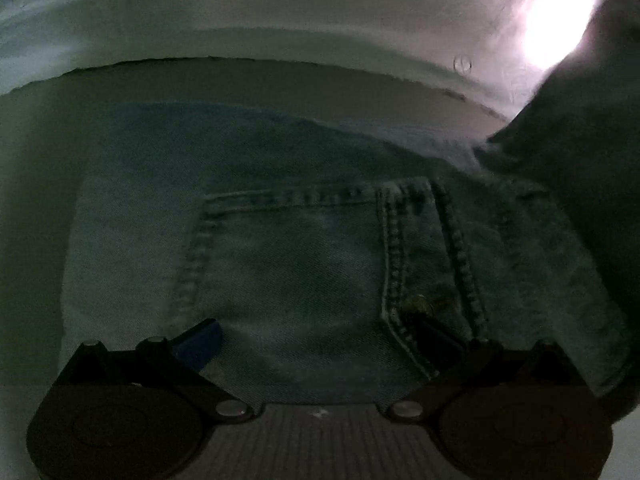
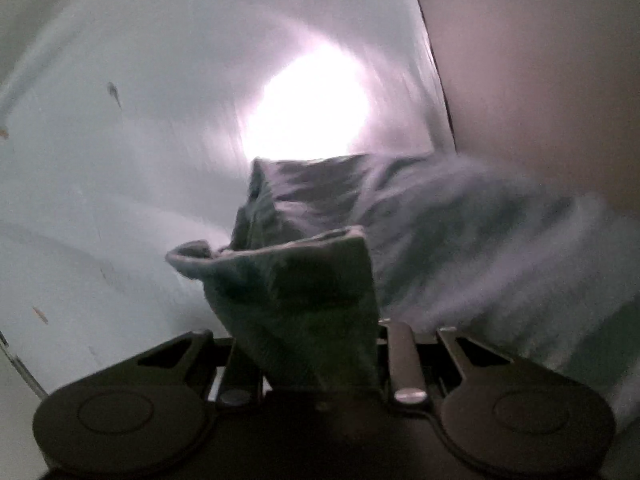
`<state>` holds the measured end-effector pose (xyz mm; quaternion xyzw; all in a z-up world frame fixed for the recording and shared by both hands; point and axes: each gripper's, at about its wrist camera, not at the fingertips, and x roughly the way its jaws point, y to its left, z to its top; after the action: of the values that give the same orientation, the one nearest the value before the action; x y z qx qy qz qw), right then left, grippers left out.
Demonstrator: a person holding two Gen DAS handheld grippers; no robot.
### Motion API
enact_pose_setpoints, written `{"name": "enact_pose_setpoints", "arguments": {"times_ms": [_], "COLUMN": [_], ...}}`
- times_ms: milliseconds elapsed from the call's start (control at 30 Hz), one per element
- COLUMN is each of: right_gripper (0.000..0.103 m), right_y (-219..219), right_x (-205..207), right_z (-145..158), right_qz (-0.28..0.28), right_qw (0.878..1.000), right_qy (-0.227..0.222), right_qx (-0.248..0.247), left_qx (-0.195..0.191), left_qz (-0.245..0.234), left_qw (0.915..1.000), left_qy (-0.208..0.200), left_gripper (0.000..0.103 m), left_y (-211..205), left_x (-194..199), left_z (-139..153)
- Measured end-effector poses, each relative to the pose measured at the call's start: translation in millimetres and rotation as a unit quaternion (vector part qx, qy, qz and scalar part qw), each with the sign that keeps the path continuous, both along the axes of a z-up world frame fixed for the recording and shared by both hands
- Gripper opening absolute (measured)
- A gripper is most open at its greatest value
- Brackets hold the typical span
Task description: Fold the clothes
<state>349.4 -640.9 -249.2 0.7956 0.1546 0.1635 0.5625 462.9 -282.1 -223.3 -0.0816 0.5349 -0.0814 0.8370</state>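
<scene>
Clearly, jeans (image 2: 304, 300) between right jaws.

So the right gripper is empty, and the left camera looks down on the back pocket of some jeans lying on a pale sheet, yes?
Not quite: the right gripper is not empty. The right wrist view shows a fold of the jeans clamped between its fingers. The rest holds: the left wrist view looks down on the back pocket of the jeans, which lie on the pale sheet.
</scene>
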Motion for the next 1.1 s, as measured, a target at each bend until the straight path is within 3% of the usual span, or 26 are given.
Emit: {"name": "enact_pose_setpoints", "arguments": {"times_ms": [67, 133, 267, 300, 367, 433, 500, 533, 600, 633, 700, 900, 1100], "right_gripper": [0.026, 0.027, 0.027, 0.026, 0.026, 0.028, 0.033, 0.045, 0.054, 0.054, 0.054, 0.057, 0.071], "right_y": [31, 57, 88, 93, 101, 113, 131, 144, 165, 174, 181, 159, 168], "right_x": [1, 3, 5, 6, 6, 8, 6, 4, -4, -10, -17, -5, -37], "right_z": [-6, -10, -23, -22, -10, 5, 23, 32, 44, 49, 52, 56, 53], "right_qz": [0.024, 0.051, 0.078, 0.081, 0.089, 0.098, 0.108, 0.120, 0.136, 0.135, 0.133, 0.148, 0.183], "right_qw": [1.000, 0.996, 0.981, 0.972, 0.946, 0.916, 0.874, 0.845, 0.807, 0.790, 0.771, 0.791, 0.796], "right_qy": [-0.001, 0.000, 0.040, 0.059, 0.090, 0.094, 0.093, 0.085, 0.064, 0.059, 0.059, 0.061, 0.045], "right_qx": [-0.014, -0.073, -0.176, -0.214, -0.299, -0.378, -0.464, -0.514, -0.571, -0.595, -0.620, -0.590, -0.576], "left_qx": [-0.018, -0.023, -0.015, -0.019, -0.032, -0.045, -0.053, -0.057, -0.063, -0.065, -0.069, -0.078, -0.078], "left_qz": [0.012, 0.025, 0.054, 0.062, 0.077, 0.092, 0.101, 0.103, 0.106, 0.106, 0.106, 0.087, 0.080], "left_qw": [0.9996, 0.9987, 0.9970, 0.9965, 0.9953, 0.9937, 0.9925, 0.9921, 0.9914, 0.9912, 0.9909, 0.9916, 0.9924], "left_qy": [-0.020, -0.037, -0.054, -0.053, -0.049, -0.047, -0.044, -0.043, -0.044, -0.044, -0.045, -0.055, -0.052], "left_gripper": [0.103, 0.103, 0.103, 0.103, 0.103, 0.103, 0.103, 0.103, 0.103, 0.103, 0.103, 0.103, 0.103], "left_y": [26, 55, 104, 116, 134, 151, 160, 162, 161, 162, 164, 156, 151], "left_x": [-7, -13, -24, -27, -34, -41, -45, -48, -50, -52, -55, -47, -43], "left_z": [12, 22, 28, 27, 25, 21, 19, 19, 21, 22, 26, 29, 29]}}
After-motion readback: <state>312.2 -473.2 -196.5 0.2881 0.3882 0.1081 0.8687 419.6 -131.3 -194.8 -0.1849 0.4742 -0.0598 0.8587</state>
